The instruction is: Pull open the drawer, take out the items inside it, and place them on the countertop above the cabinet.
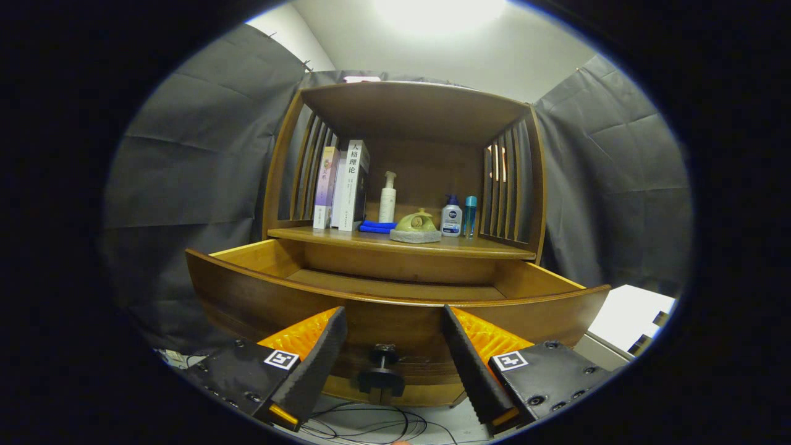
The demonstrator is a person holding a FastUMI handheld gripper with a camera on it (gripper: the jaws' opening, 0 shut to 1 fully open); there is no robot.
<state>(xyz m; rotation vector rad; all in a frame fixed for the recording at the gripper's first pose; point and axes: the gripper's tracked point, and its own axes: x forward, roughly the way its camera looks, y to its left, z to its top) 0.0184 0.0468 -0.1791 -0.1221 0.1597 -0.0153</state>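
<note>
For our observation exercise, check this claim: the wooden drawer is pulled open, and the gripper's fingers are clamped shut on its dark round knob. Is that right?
Not quite. The wooden drawer is pulled open, but the gripper is open: its fingers stand apart on either side of the dark round knob, touching nothing. The gripper view shows this.

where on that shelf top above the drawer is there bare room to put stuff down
Bare wood runs along the front edge of the countertop, ahead of the stone ornament and bottles. The back is crowded: books, pump bottle, blue cloth. The hand-held gripper is open at the drawer knob.
</note>
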